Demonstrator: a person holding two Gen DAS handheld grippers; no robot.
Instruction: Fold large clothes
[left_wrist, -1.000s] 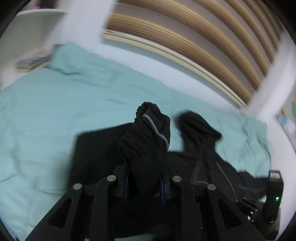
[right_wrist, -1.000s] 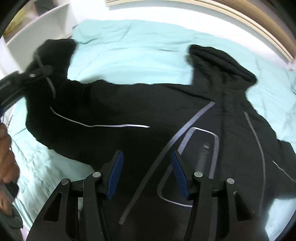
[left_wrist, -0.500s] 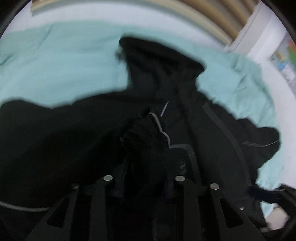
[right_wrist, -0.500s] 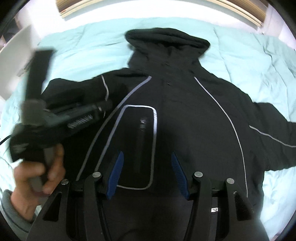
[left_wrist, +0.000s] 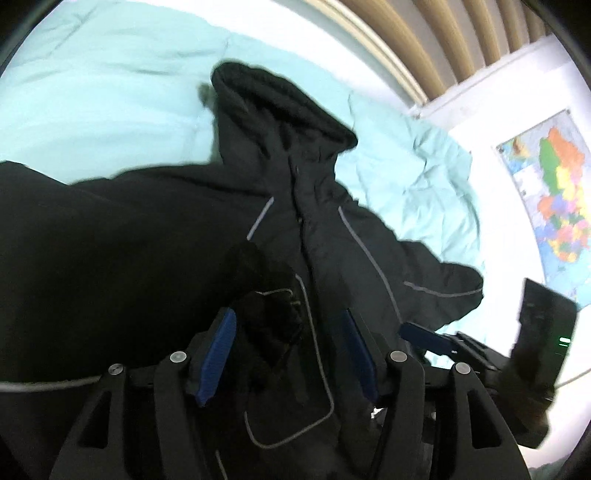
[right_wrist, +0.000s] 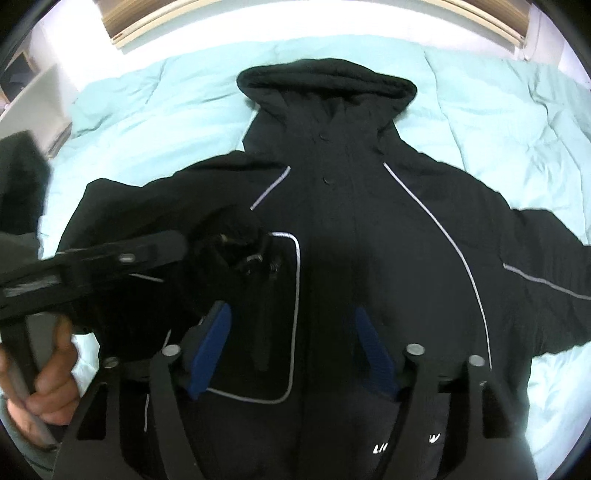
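A black jacket (right_wrist: 369, 229) of matt, slightly padded cloth is seen, trimmed with thin grey piping that looks faintly shiny. Its hood (right_wrist: 328, 88) is of the same dull black fabric. The jacket is laid on a bed cover (right_wrist: 147, 110) of soft, pale green quilted cloth, creased in places. Each claw, left (left_wrist: 288, 354) and right (right_wrist: 291, 354), is made of matt black plastic, with ribbed blue pads (right_wrist: 210, 350) and small bright metal pins. A headboard (left_wrist: 424, 44) of smooth light wooden slats is shown, and a glossy coloured paper map (left_wrist: 554, 184).
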